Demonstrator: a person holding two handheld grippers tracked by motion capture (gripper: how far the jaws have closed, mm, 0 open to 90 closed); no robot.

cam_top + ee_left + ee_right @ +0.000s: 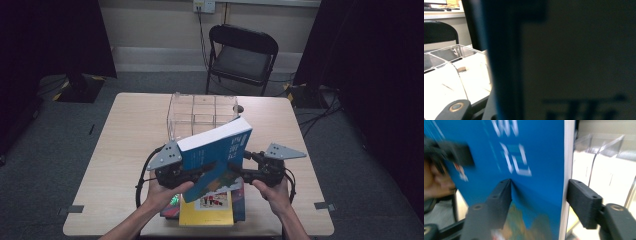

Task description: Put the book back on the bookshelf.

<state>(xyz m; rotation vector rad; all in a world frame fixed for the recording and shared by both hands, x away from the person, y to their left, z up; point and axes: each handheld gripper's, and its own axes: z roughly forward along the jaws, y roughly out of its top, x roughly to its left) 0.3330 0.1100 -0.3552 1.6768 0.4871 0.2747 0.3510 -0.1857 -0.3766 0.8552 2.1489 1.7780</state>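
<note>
A thick blue book point(220, 155) is held tilted, its white page edge up, above a stack of books point(207, 212) at the table's front edge. My left gripper point(200, 172) is shut on its left lower part. In the left gripper view the dark, blurred blue book point(574, 62) is very close and one of my fingers point(456, 108) shows at the bottom left. My right gripper point(240, 165) clamps the book's right edge. In the right gripper view the blue book point(531, 157) sits in the right gripper point(539, 195), one pad on the cover, the other against the pages.
A clear plastic compartment box point(200, 112) stands on the wooden table point(130, 140) just behind the book; this clear box point(454, 52) point(604, 145) is near both grippers. A black folding chair point(242, 55) stands beyond the table. The top book of the stack is yellow.
</note>
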